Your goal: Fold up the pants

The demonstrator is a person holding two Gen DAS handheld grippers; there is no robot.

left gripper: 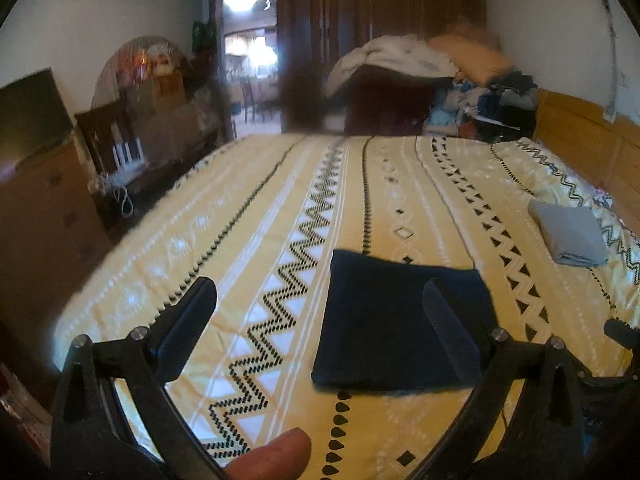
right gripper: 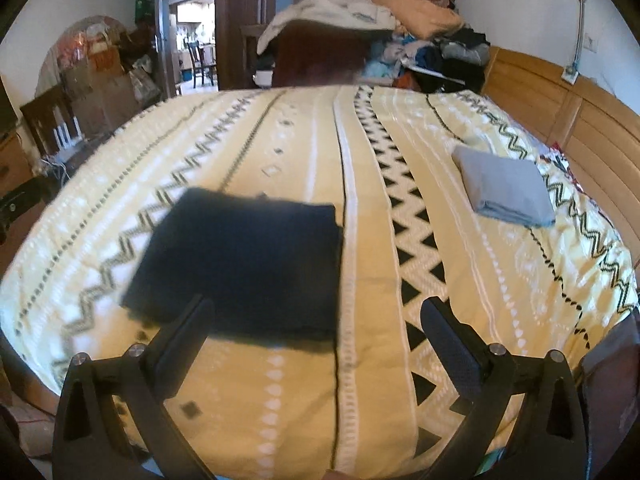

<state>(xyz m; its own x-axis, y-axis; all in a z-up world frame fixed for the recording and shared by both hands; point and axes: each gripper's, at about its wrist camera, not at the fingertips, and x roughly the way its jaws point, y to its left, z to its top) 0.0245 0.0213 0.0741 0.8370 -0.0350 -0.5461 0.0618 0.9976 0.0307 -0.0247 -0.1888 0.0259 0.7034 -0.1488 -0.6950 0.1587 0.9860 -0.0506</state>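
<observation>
- Bed [left gripper: 248, 216]: a yellow cover with black zigzag and triangle bands spans both views. A dark cabinet and boxes stand off its left edge; a pile of clothes [right gripper: 440, 48] sits past its far end.
- Left gripper [left gripper: 320, 300]: the jaws stand wide apart and hold nothing. The left finger hangs over bare cover; the right finger shows in front of the pants. Whether that finger touches the cloth cannot be told from this view.
- Pants [left gripper: 396, 320]: dark navy, lying flat on the bed as a compact rectangle with squared edges. In the right wrist view the pants [right gripper: 244, 264] sit left of centre, blurred, with a white stripe of the cover just beside their right edge.
- Right gripper [right gripper: 320, 316]: the jaws stand wide apart and empty. The left finger overlaps the near edge of the pants in the view; the right finger is over the triangle band, apart from the cloth.
- Grey cloth [right gripper: 504, 188]: a second folded piece lies well apart to the right, near the wooden headboard [right gripper: 560, 120].
- Step in hand, as a judgement: the folding appears finished or nearly so, with both grippers released.
- Next move, as a judgement: if the bundle is to join the grey cloth, it calls for both grippers to close on opposite edges and lift evenly so the layers do not slip open.
</observation>
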